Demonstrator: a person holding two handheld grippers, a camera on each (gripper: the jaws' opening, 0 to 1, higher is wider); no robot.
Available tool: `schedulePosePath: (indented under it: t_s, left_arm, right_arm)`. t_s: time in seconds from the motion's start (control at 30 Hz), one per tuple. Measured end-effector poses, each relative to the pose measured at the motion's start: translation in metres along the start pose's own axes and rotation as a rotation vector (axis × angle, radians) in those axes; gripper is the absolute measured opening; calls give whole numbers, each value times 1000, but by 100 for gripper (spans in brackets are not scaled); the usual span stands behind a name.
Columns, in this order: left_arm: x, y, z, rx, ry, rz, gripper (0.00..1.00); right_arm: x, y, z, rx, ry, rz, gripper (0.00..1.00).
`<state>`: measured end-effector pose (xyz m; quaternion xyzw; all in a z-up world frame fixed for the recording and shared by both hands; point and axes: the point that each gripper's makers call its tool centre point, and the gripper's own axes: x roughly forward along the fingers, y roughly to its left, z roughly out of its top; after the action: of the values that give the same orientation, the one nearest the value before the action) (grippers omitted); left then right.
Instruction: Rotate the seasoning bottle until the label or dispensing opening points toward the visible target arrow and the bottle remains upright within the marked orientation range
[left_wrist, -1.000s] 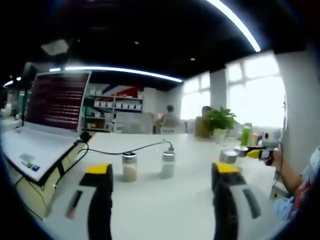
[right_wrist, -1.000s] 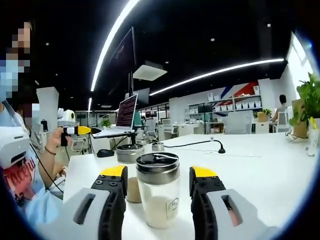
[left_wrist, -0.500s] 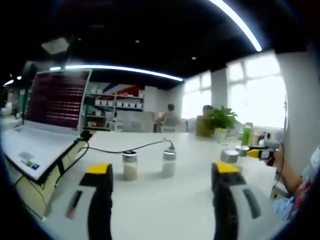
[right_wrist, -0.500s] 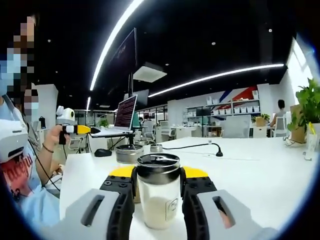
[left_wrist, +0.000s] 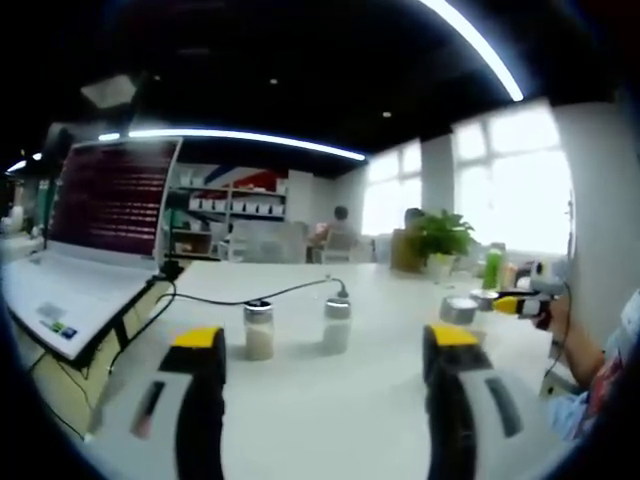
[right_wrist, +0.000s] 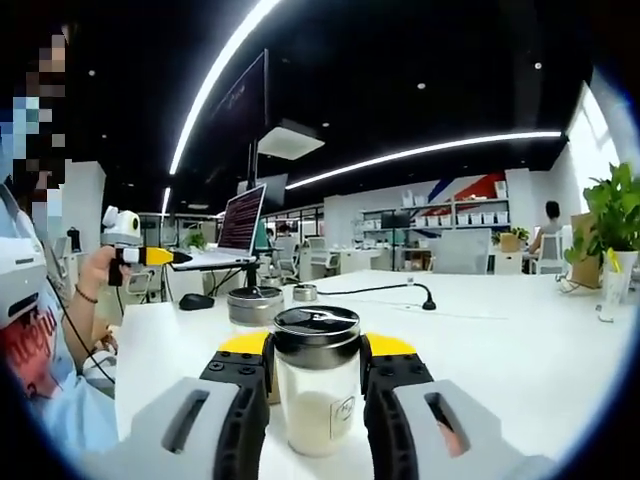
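Observation:
In the right gripper view a clear seasoning bottle (right_wrist: 317, 395) with white powder and a dark metal lid stands upright on the white table (right_wrist: 520, 340). My right gripper (right_wrist: 317, 346) is shut on it, its yellow-tipped jaws pressing both sides just under the lid. A small label faces the lower right of the bottle. In the left gripper view my left gripper (left_wrist: 325, 338) is open above the table, with nothing between its jaws. Beyond it stand two small bottles, one (left_wrist: 259, 331) on the left and one (left_wrist: 336, 325) on the right. The right gripper (left_wrist: 515, 304) shows at the far right in a hand.
A wider metal-lidded jar (right_wrist: 254, 306) stands just behind the held bottle and a smaller one (right_wrist: 299, 292) farther back. An open laptop (right_wrist: 238, 228), a mouse (right_wrist: 194, 302) and a black cable (right_wrist: 385, 290) lie beyond. A potted plant (right_wrist: 610, 215) stands at right. The person (right_wrist: 35, 330) sits at left.
One second ago the right gripper's jaws stood apart around the bottle; they closed on it half a second ago and still hold it. The left gripper stays open and still.

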<state>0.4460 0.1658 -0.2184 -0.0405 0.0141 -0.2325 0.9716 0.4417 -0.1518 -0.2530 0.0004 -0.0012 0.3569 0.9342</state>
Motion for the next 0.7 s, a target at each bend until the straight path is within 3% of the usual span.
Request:
schedulePosePath:
  t_s: [0.23, 0.7]
  left_arm:
    - [1, -1, -1, 0, 2, -4, 85]
    - [0, -3, 1, 4, 1, -11, 85]
  right_arm:
    - [3, -1, -1, -58, 35, -66, 34]
    - [4, 1, -1, -46, 45, -169, 34]
